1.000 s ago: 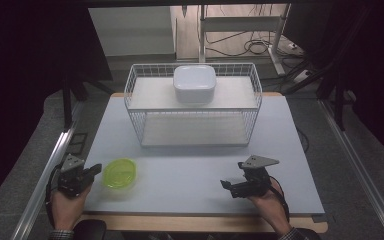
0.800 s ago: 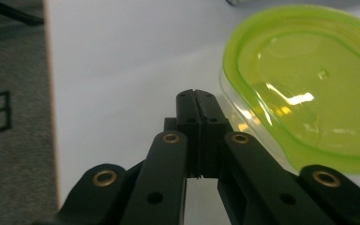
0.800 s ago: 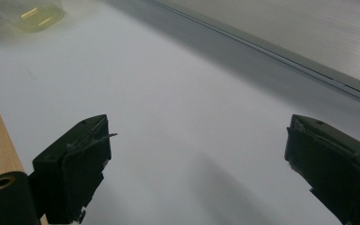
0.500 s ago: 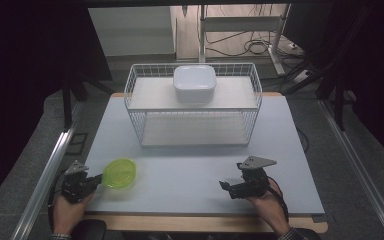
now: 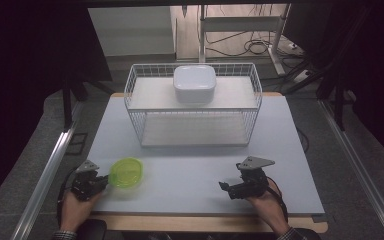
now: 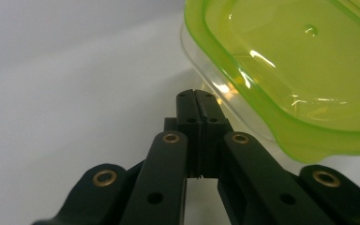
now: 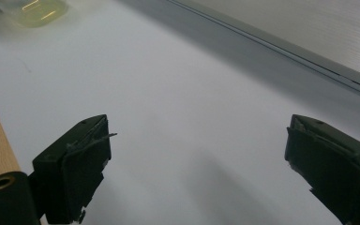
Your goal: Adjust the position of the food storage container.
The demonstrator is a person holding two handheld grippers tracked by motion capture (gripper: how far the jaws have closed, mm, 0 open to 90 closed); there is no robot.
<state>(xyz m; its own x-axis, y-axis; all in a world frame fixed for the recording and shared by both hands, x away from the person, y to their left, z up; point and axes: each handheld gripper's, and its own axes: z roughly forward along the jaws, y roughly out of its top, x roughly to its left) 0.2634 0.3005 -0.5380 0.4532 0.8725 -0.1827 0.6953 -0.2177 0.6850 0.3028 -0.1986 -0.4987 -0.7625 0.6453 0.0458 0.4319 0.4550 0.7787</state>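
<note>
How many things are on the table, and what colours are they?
Green lidded container: 1
White container: 1
White wire basket: 1
Total: 3

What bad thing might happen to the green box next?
The left hand-held gripper has its jaws shut right beside the green-lidded container, apparently with nothing between them. If it pushes on like that, it might just shove the light container across the table instead of grabbing it. The container also sits near the table's front edge, so a nudge could possibly slide it off. The right hand-held gripper is open and far off, so it may not help.
</note>
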